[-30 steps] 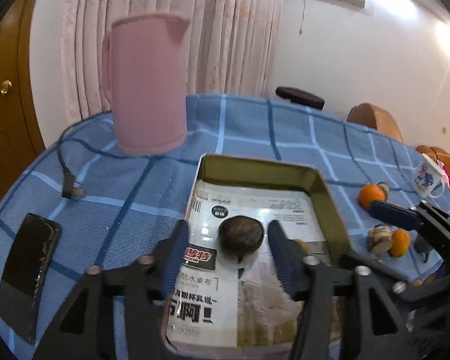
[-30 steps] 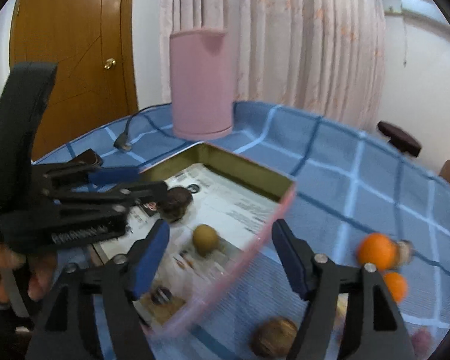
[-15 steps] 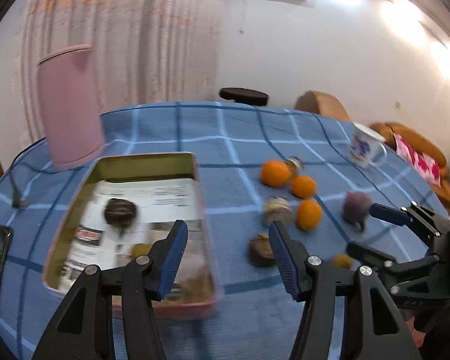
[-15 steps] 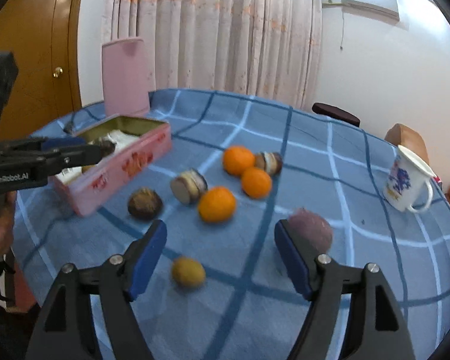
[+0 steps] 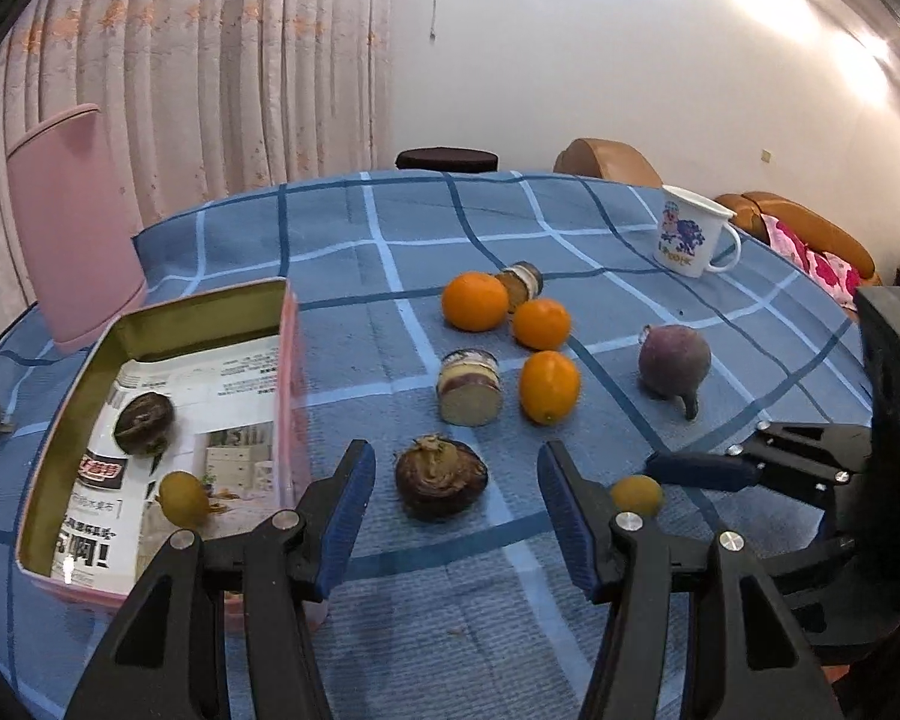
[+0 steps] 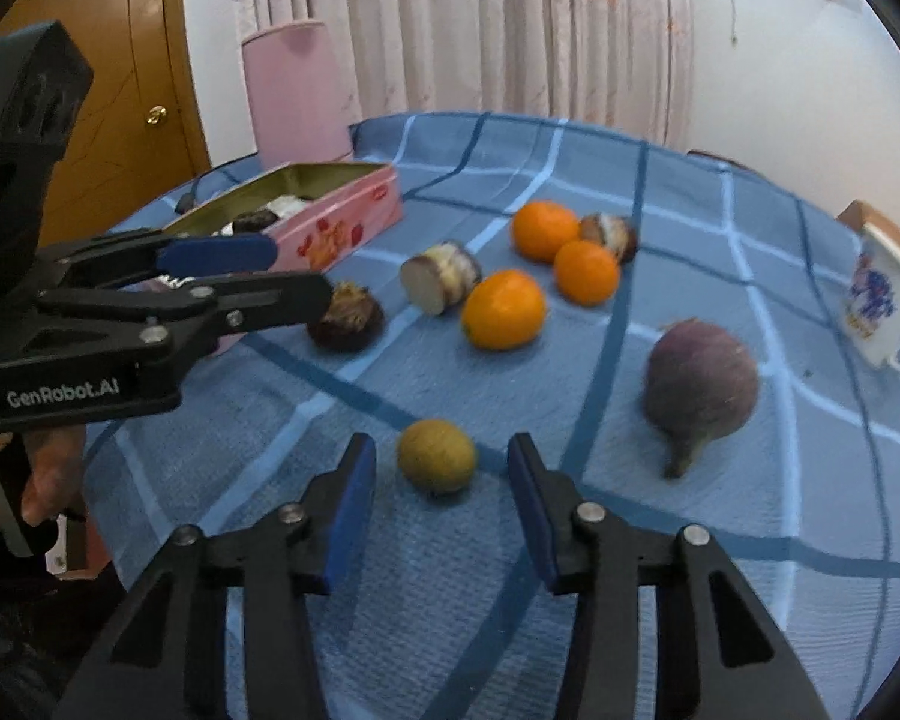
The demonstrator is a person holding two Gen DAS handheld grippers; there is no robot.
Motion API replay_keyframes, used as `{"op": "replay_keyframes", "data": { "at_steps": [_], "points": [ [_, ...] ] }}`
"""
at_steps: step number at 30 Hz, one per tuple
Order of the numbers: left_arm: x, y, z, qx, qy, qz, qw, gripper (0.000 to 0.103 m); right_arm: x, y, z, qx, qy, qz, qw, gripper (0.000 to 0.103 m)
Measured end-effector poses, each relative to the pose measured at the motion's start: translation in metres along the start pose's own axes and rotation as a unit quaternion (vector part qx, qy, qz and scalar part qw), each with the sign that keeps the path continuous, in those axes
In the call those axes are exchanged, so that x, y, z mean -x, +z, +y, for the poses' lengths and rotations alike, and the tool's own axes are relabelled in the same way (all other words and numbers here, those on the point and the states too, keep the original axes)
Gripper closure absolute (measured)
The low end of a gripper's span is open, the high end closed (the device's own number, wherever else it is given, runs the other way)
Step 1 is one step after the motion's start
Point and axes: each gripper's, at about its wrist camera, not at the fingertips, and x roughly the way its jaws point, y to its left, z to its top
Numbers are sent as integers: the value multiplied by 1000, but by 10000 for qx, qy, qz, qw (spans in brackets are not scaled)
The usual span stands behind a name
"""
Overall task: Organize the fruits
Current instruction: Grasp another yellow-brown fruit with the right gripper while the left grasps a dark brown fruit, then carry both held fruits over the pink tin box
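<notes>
The left gripper [image 5: 453,483] hovers with jaws spread around a dark brown water chestnut [image 5: 441,476] on the blue checked tablecloth [image 5: 354,240], beside the pink tin [image 5: 291,360]. The right gripper [image 6: 441,483], also spread wide, frames a small yellow-green fruit [image 6: 437,455]; three oranges [image 6: 503,309] lie beyond.

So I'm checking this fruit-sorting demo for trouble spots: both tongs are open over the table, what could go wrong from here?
1. The small yellow-green fruit between the right tongs is round and may roll away as they close.
2. The left tongs hover by the dark flat fruit, close to the pink tin; one finger might bump its wall.
3. Both tongs work close together and could collide.
</notes>
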Motion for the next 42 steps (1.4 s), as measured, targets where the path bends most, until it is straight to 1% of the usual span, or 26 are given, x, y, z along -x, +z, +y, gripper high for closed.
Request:
{"op": "replay_keyframes", "data": {
  "at_steps": [1, 2, 3, 4, 5, 9, 12, 13, 14, 15, 17, 19, 20, 22, 28, 30, 32, 34, 36, 39, 40, 42],
  "points": [
    [-3, 0, -2, -30, -13, 31, 10000, 45, 1, 0, 0, 9, -11, -18, 10000, 72],
    [-5, -1, -4, -56, 7, 63, 10000, 45, 2, -1, -1, -12, -25, -49, 10000, 72],
    [-6, -1, -5, -81, 15, 78, 9999, 49, 3, -1, -3, -76, -42, -85, 9999, 72],
    [-8, -2, -9, -153, -11, 113, 9998, 57, 5, -1, -6, -201, -58, -166, 9996, 72],
    [-8, -2, -11, -192, -34, 141, 9997, 60, 9, -1, -10, -285, -106, -255, 9992, 72],
    [-19, -2, -17, -312, -1, 316, 9990, 60, 16, 2, -12, -220, -451, -428, 9978, 72],
    [-24, 3, -19, -354, 56, 349, 9988, 60, 17, 2, -16, -271, -409, -462, 9977, 72],
    [-25, 5, -20, -354, 72, 362, 9987, 61, 17, 2, -16, -259, -401, -467, 9978, 72],
    [-26, 6, -23, -421, 92, 364, 9984, 67, 17, 2, -15, -246, -395, -469, 9978, 72],
    [-27, 6, -26, -502, 90, 371, 9980, 67, 17, 3, -16, -244, -389, -477, 9978, 72],
    [-31, 6, -32, -588, 94, 411, 9974, 67, 18, 3, -17, -272, -367, -512, 9976, 72],
    [-34, 7, -33, -654, 252, 387, 9968, 67, 18, 4, -17, -293, -337, -527, 9976, 72],
    [-35, 9, -32, -636, 378, 381, 9965, 67, 18, 3, -17, -296, -333, -543, 9975, 72],
    [-34, 10, -26, -567, 481, 339, 9967, 67, 19, 3, -16, -276, -325, -557, 9975, 72],
    [-24, 11, -17, -411, 364, 97, 9984, 67, 18, 3, -16, -289, -290, -554, 9976, 72],
    [-29, 11, -11, -323, 329, 204, 9987, 67, 18, 3, -17, -296, -276, -555, 9976, 72],
    [-30, 10, -5, -210, 262, 204, 9992, 67, 19, 3, -17, -316, -258, -568, 9976, 72],
    [-29, 10, -5, -220, 233, 225, 9992, 67, 19, 3, -18, -336, -237, -571, 9975, 72],
    [-29, 9, -2, -246, 323, 207, 9990, 67, 19, 3, -19, -337, -232, -575, 9975, 72],
    [-26, 9, 16, -47, 353, 250, 9991, 68, 20, 2, -20, -368, -223, -584, 9974, 72],
    [-23, 9, 22, -29, 294, 227, 9993, 68, 20, 2, -20, -369, -217, -584, 9974, 72],
    [-21, 7, 28, -54, 357, 238, 9991, 67, 19, 2, -19, -354, -228, -588, 9974, 72]
  ]
}}
